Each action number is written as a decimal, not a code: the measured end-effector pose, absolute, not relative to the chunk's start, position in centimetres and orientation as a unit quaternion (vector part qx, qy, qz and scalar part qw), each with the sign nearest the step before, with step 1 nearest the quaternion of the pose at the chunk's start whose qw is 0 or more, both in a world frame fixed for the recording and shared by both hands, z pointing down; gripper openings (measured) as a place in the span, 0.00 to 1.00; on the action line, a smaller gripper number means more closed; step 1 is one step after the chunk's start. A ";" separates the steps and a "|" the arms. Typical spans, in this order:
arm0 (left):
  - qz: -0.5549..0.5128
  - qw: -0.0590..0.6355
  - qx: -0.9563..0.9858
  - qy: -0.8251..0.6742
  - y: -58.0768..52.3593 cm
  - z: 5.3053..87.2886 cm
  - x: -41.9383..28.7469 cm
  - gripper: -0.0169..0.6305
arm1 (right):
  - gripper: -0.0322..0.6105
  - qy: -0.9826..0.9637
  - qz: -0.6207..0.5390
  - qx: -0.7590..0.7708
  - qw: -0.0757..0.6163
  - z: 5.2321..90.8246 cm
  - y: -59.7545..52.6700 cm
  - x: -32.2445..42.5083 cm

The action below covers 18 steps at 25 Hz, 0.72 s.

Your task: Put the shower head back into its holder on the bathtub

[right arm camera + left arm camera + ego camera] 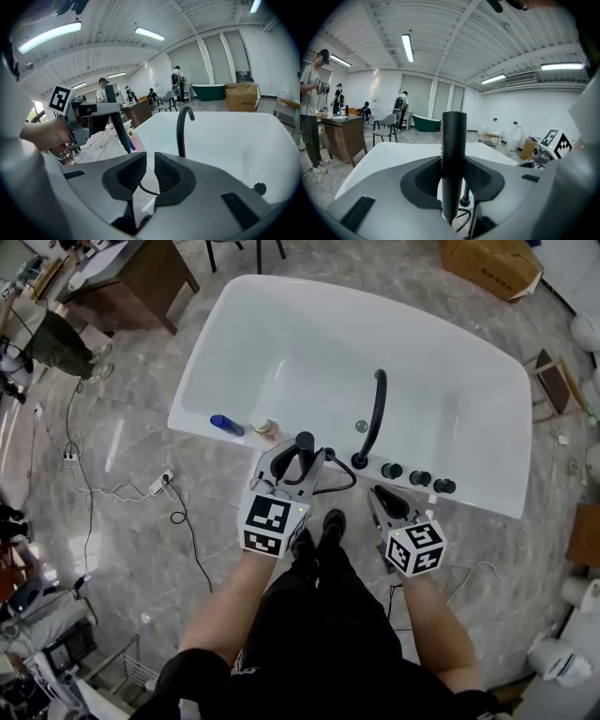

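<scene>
Left gripper (453,164): closed on the shower head (454,136). The pads press the handle from both sides at about mid-length. The handle stands upright between the jaws, with its top end clear above them.

Handling (judgement):
- The shower head is a slim, rigid black stick and probably light.
- Its finish looks smooth, so it may twist or slide under a loose grip.
- The hose (354,482) trails from its lower end and will tug sideways as the handle is moved.
- Mid-handle is the sound place to hold, and that is where it is held now. The lower end stays free to enter the holder.

Position, head view:
- The shower head sits over the near rim of the bathtub (309,343), at 12 o'clock from the left gripper's marker cube.
- A small black fitting on the rim, just beside the handle at 3 o'clock, may be the holder. This cannot be confirmed.
- The faucet (376,413) rises at 1 o'clock from the handle.
- Three knobs (419,477) line the rim at 3 to 4 o'clock.
- A blue bottle (225,425) lies on the rim at 10 o'clock.

Right gripper (150,161): the jaws stand slightly apart and grip nothing. It hovers at 4 o'clock from the shower head, near the knobs.
</scene>
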<state>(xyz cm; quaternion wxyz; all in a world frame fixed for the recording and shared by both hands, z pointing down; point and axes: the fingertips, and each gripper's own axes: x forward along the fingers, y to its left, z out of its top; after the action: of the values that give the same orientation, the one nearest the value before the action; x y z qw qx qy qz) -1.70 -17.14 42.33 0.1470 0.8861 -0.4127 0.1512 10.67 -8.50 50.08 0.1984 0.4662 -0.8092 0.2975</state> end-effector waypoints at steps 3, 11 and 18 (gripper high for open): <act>0.156 0.154 0.887 -0.405 -16.8 44.8 -2.5 0.25 | 0.17 -0.801 0.309 0.465 0.215 53.1 -8.2 9.4; 0.166 0.174 0.886 -0.395 -16.9 51.7 -3.3 0.25 | 0.21 -0.783 0.337 0.466 0.236 61.5 -8.2 8.0; 0.170 0.178 0.890 -0.383 -18.6 57.4 -1.8 0.25 | 0.25 -0.768 0.335 0.483 0.253 70.2 -11.7 9.9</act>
<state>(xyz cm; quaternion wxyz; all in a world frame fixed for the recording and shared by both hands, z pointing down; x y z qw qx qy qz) -1.79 -18.64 57.39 0.1776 0.8903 -0.3835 0.1696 9.89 -11.65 70.20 0.2529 0.4835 -0.7683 0.3345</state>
